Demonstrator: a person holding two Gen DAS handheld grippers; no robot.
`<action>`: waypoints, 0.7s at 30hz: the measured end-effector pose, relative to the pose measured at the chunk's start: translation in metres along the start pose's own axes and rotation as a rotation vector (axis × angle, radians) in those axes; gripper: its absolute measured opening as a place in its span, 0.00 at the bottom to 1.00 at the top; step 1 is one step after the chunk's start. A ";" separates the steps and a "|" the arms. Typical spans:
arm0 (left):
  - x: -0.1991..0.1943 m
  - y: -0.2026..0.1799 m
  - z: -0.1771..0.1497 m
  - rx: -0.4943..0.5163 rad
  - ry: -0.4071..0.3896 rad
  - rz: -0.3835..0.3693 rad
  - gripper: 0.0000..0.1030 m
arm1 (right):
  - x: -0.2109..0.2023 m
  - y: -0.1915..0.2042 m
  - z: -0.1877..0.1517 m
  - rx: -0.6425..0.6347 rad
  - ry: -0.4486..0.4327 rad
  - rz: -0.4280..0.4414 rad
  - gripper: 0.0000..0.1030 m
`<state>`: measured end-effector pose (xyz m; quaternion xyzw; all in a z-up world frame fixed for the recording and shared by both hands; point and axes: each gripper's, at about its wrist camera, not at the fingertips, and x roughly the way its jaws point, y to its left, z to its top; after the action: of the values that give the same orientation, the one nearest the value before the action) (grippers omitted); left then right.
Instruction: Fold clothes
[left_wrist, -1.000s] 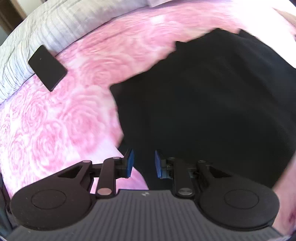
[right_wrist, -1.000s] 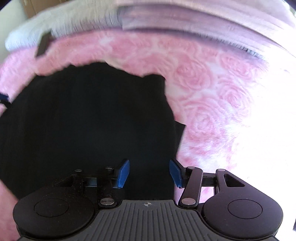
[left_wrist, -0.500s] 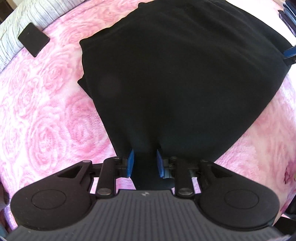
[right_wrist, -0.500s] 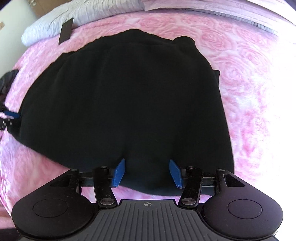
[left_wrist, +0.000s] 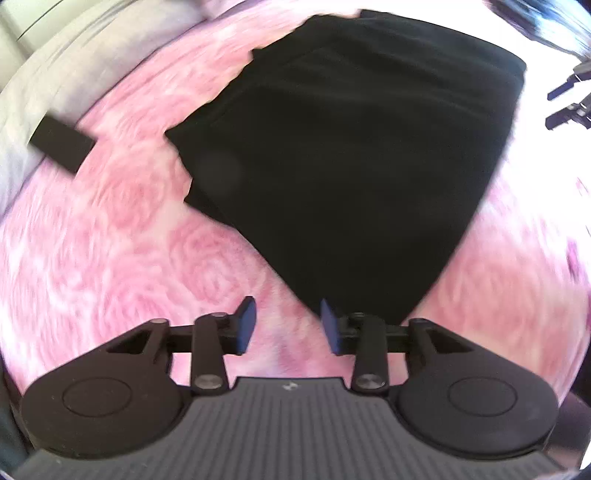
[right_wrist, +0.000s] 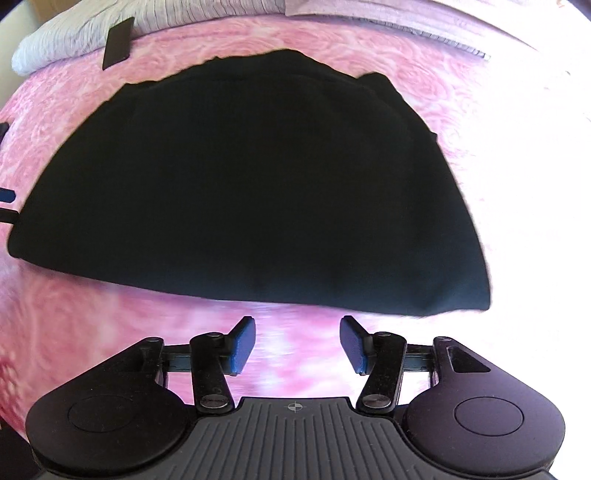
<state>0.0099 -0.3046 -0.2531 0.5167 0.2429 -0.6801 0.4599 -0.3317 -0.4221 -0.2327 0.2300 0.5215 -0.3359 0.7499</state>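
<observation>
Left wrist view looked steeply down past the left gripper (left_wrist: 286, 319), near the bedspread (left_wrist: 110, 258), right wrist view likewise past the right gripper (right_wrist: 297, 343), both shared the black garment (left_wrist: 351, 147) (right_wrist: 240, 177) ahead of their fingers

Folded garment (right_wrist: 251, 184) flat on blanket (right_wrist: 92, 332), ahead of right tongs (right_wrist: 297, 341). Left tongs (left_wrist: 286, 325) at garment's near corner. Flat card (left_wrist: 61, 146) far left, against pillow (right_wrist: 74, 33).
</observation>
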 end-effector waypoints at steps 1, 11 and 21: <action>-0.003 0.006 -0.006 0.059 -0.014 -0.010 0.39 | -0.006 0.016 -0.002 0.010 -0.011 -0.014 0.69; -0.003 0.058 -0.044 0.644 -0.190 0.113 0.61 | -0.020 0.202 0.009 -0.177 -0.011 0.054 0.71; 0.047 0.066 -0.048 0.974 -0.339 0.091 0.76 | 0.058 0.313 0.002 -0.677 -0.117 -0.068 0.71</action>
<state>0.0887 -0.3142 -0.3037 0.5634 -0.2025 -0.7679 0.2280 -0.0841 -0.2292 -0.2885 -0.0689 0.5670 -0.1813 0.8006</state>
